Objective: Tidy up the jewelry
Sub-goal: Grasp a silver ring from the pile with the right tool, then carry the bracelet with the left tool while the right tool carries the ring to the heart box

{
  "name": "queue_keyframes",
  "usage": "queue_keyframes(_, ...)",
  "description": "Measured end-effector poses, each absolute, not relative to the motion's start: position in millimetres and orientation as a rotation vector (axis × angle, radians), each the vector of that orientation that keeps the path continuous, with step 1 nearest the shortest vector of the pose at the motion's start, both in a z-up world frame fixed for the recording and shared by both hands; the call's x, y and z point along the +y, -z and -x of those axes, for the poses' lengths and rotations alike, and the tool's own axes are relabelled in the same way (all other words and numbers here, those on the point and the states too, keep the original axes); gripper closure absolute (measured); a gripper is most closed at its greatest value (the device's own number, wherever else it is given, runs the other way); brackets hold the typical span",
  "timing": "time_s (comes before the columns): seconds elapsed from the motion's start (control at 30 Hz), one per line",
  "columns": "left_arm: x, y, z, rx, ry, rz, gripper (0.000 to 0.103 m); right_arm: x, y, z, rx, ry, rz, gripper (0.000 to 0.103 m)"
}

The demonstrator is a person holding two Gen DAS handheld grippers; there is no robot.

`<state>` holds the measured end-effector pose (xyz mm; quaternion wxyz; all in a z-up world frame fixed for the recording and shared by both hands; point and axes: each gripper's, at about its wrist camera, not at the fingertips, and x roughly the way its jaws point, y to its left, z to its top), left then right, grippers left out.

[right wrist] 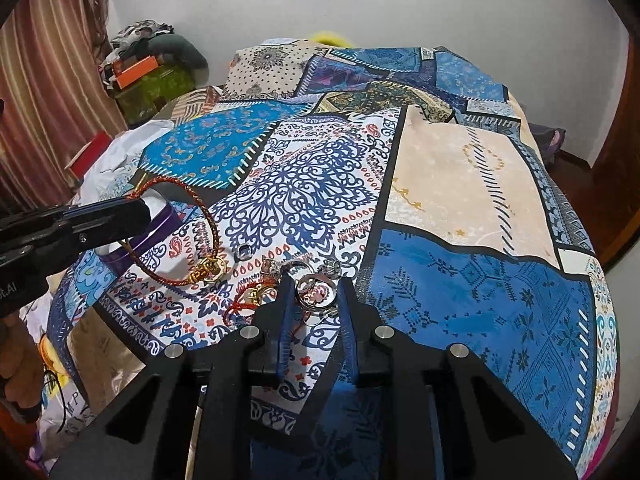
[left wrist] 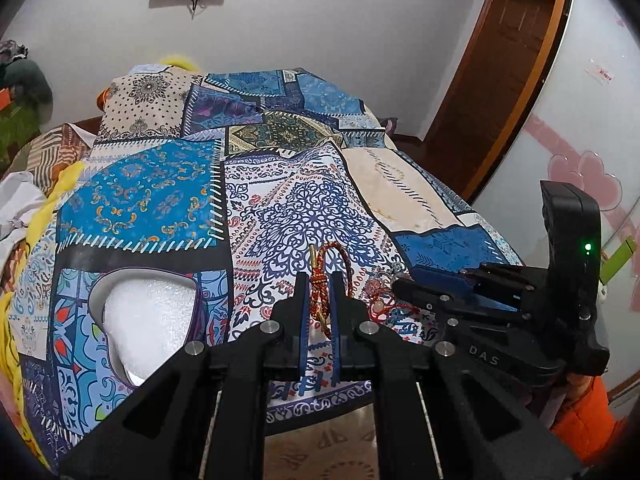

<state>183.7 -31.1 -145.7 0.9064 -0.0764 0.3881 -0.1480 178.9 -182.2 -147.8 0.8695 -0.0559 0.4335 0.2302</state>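
Left claw pinches red braided cord bracelet at lower centre of frame. Right claw spread around silver metal ring on patchwork bedspread. Ring light, stiff, likely slippery; grip across band. Purple-rimmed white box at lower left.

Red braided bracelet with a gold charm hangs looped at left; silver rings and red cord lie clustered near centre.
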Motion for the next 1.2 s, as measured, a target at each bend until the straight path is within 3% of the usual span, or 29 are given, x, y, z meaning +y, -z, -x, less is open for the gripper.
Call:
queue_keyframes(0.47, -12, 115, -162, 0.725, 0.265, 0.172, 0.095, -178, 103, -162, 0.799, -0.48, 0.095, 0.084)
queue_keyframes(1.2, 84, 86, -113, 0.609, 0.084, 0.193, 0.095, -92, 61, -136, 0.684, -0.622, 0.086, 0.084)
